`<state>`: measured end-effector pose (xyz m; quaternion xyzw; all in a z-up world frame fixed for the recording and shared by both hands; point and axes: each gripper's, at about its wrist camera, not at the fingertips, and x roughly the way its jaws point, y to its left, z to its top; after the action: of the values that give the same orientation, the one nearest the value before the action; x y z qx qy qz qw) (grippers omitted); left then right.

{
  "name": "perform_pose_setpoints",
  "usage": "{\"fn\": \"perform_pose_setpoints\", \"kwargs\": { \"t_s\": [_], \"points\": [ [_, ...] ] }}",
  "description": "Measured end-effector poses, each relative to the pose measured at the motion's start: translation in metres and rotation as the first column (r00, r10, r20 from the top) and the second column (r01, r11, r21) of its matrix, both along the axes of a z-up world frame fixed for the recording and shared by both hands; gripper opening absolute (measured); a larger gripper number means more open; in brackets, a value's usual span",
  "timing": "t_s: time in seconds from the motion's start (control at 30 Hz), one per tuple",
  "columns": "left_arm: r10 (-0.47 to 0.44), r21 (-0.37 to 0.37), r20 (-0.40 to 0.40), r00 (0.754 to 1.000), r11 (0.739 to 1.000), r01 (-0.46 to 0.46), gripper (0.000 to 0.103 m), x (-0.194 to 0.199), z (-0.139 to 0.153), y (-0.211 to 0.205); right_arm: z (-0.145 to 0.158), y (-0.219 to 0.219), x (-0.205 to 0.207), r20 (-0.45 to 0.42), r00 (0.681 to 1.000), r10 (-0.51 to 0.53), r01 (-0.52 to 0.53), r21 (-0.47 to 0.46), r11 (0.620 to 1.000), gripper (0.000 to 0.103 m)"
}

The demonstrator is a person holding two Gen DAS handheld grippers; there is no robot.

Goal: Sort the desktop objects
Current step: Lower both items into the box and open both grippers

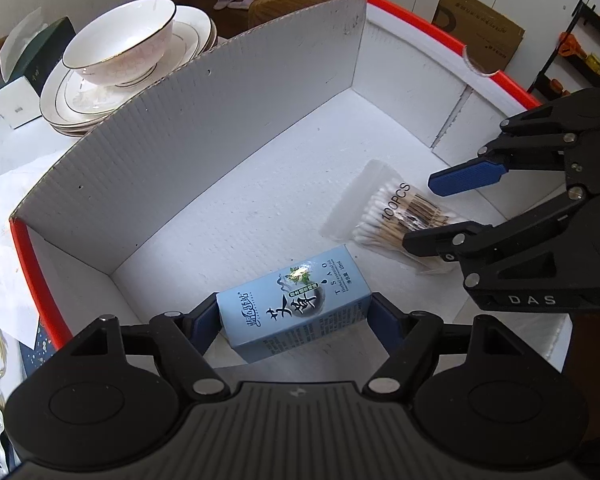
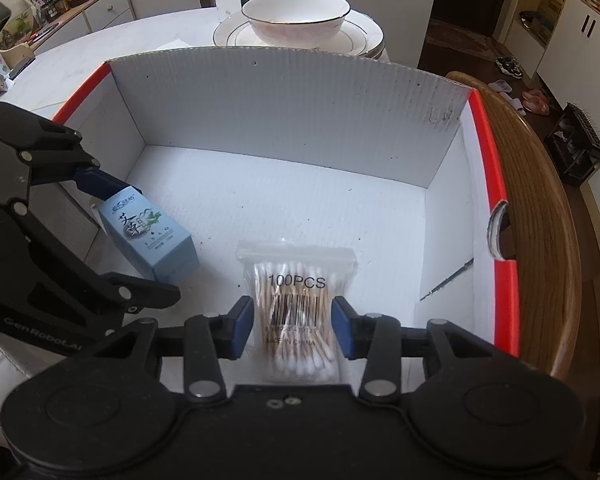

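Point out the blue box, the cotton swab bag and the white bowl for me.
blue box (image 1: 296, 312): left wrist view, printed top face.
cotton swab bag (image 2: 296, 292): right wrist view, label over the swabs.
white bowl (image 2: 296, 12): right wrist view, inner wall.

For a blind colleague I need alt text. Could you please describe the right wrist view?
The right gripper reaches into a white box with red edges; a bag of cotton swabs lies between its slightly parted jaws. At left, the left gripper holds a small blue carton. A bowl on stacked plates stands behind the box.
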<state>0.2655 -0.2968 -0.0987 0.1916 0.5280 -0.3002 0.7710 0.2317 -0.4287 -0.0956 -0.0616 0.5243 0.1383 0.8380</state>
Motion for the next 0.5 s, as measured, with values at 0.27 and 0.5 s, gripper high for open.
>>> {"fn": "perform_pose_setpoints", "kwargs": {
  "t_s": [0.27,0.5],
  "points": [
    [0.028,-0.07,0.036,0.999,0.997,-0.025,0.084,-0.01,0.018,0.007,0.017,-0.006,-0.004,0.057,0.998,-0.007,0.005,0.034,0.999,0.063],
    [0.078,-0.138,0.061,0.995,0.988,-0.069,0.087,-0.018,0.03,0.017,0.03,-0.013,-0.011,0.094,0.995,-0.011,0.003,0.078,0.997,0.07]
  ]
}}
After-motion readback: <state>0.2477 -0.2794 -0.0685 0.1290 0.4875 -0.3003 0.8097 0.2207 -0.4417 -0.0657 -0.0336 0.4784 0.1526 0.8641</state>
